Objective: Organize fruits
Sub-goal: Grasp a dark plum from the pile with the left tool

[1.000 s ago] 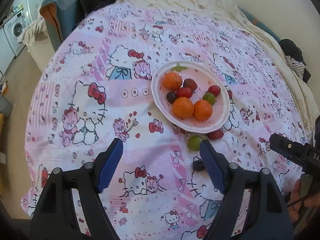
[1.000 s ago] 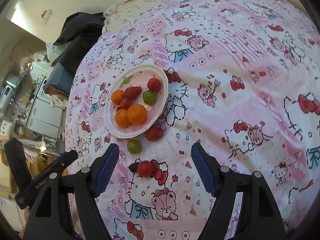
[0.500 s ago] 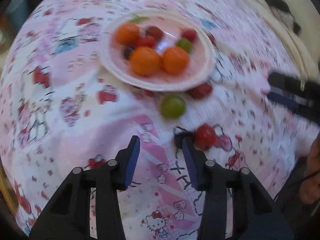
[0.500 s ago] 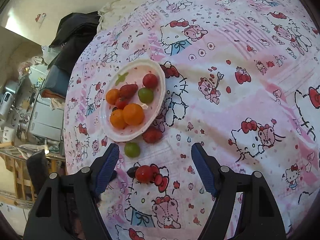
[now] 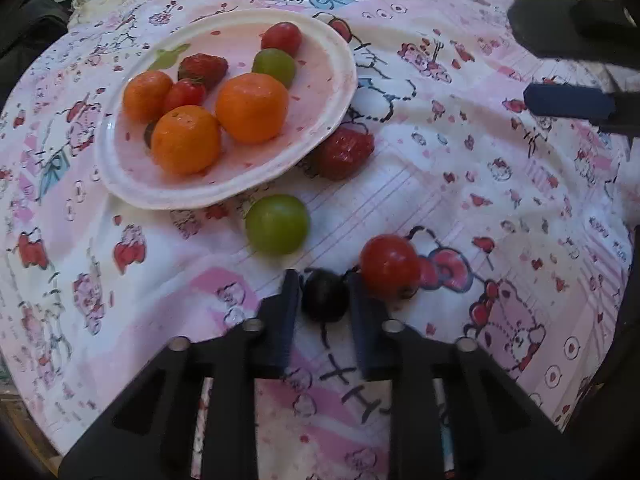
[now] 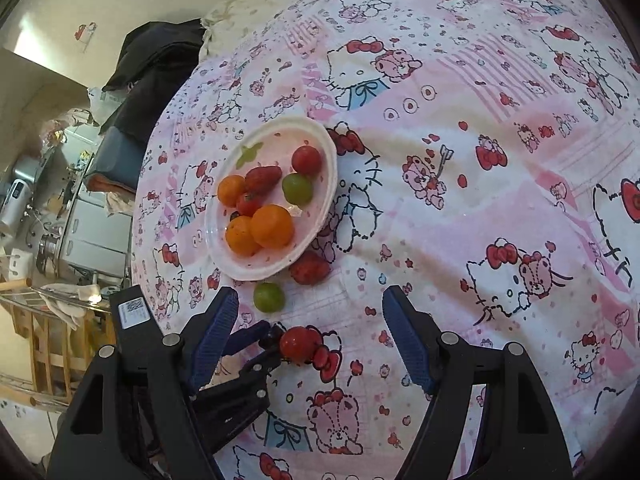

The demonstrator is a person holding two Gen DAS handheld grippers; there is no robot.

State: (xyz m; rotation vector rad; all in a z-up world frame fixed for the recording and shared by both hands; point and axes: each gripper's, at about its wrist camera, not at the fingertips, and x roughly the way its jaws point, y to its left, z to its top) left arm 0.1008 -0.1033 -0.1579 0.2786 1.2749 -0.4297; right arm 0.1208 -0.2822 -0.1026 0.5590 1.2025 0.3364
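A white plate (image 5: pixel 320 136) (image 6: pixel 326 204) on the pink cloth holds oranges, tomatoes, a strawberry and a green grape. Off the plate lie a strawberry (image 5: pixel 344 152) (image 6: pixel 310 268), a green grape (image 5: pixel 277 224) (image 6: pixel 269 297) and a red tomato (image 5: pixel 389 265) (image 6: pixel 299 344). My left gripper (image 5: pixel 323 288) (image 6: pixel 269 340) is shut on a dark grape (image 5: pixel 325 295) resting on the cloth, right beside the tomato. My right gripper (image 6: pixel 310 332) is open above the tomato; its fingers (image 5: pixel 568 106) show at the left wrist view's upper right.
The cloth-covered table (image 6: pixel 480 160) stretches wide to the right. Dark clothing (image 6: pixel 160 60) lies on a chair at the far edge. Appliances and a wooden rack (image 6: pixel 48 320) stand beyond the left edge.
My left gripper moved forward and down to the dark grape and closed its fingers on it. The right gripper held nearly still, staying open.
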